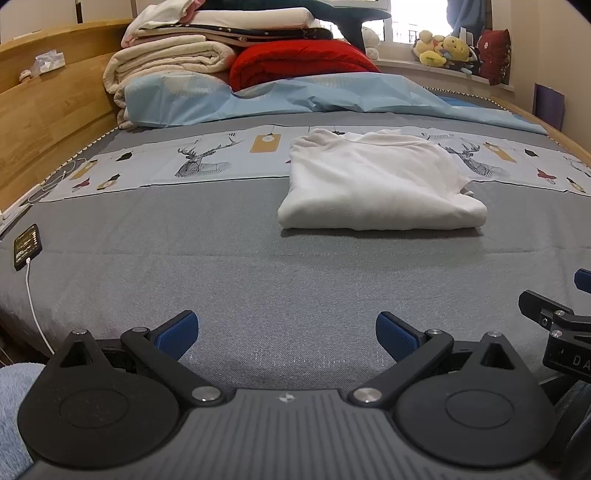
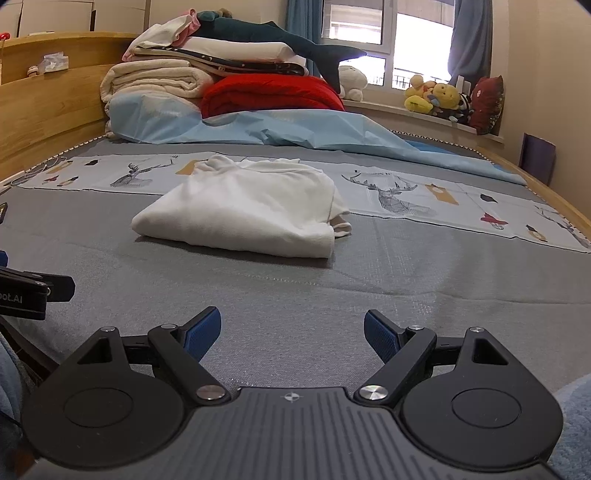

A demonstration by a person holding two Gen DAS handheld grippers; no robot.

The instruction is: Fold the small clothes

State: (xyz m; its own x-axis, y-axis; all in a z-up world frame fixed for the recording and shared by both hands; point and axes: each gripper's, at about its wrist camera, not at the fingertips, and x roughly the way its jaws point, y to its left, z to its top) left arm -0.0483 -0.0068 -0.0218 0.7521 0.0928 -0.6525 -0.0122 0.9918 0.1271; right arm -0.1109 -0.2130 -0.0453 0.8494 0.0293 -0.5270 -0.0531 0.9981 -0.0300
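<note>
From my left wrist camera, my left gripper [image 1: 287,334] stands spread wide with nothing between its blue pads, low over the grey bedspread [image 1: 221,266]. The folded white garment [image 1: 376,184] lies ahead, a little to the right, well apart from the fingers.

From my right wrist camera, my right gripper [image 2: 292,334] is likewise released and empty. The garment [image 2: 251,206] rests ahead, slightly left.

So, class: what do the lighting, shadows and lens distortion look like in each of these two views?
Left wrist view: the window is blown out white, the bed's wooden edge bows with fisheye curvature, and the folded white garment casts a soft shadow toward the camera. Right wrist view: the window glares, corners go dark, and the garment stays sharp.
</note>
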